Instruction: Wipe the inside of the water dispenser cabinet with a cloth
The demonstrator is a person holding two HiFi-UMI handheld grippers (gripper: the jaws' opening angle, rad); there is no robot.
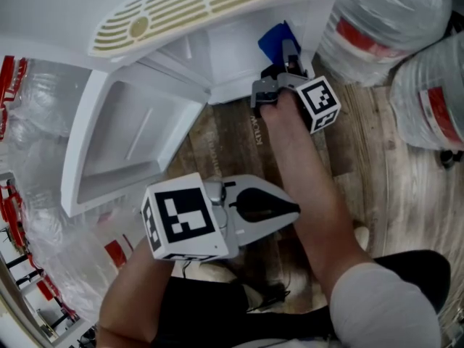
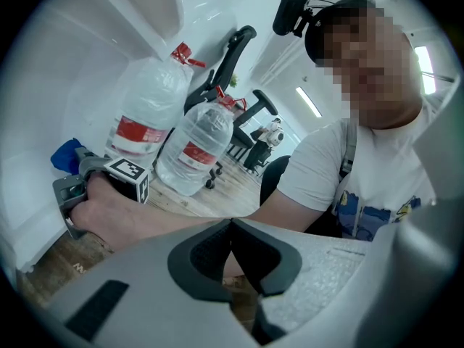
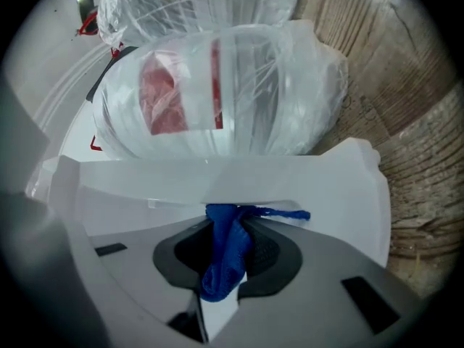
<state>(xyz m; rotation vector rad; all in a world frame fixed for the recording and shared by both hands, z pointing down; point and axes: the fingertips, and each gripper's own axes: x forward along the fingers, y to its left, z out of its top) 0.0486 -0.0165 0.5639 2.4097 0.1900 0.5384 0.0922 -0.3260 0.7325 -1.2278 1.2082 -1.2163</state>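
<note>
Because the right hand-held gripper point(image 1: 284, 69) pinches only a narrow bunched fold of the blue cloth point(image 1: 274, 40), the likeliest trouble is that the fabric drags out of the jaws once it is rubbed along a wall of the cabinet point(image 1: 232, 49). The right gripper view shows the jaws clamped on that fold, with a short tail hanging below them and little cloth spread ahead. With so little fabric leading, the hard jaw tips may scrape the white plastic instead of the cloth wiping it. A wide sweep could also knock the bagged water bottles point(image 1: 384, 20) that stand just beside the cabinet.

The cloth sits at the cabinet's mouth, against the side wall nearest those bottles, low down by the wooden floor point(image 1: 370, 165). The right arm is stretched almost straight toward the cabinet, its hand wrapped round the handle. The left hand-held gripper point(image 1: 290, 209) is held well back from the cabinet, on a bent arm. Its jaws are closed with nothing between them, and its tip points across at the right forearm, near enough that a backward pull might bump it. The cabinet's door point(image 1: 123, 143) hangs open on the far side from the bottles.
</note>
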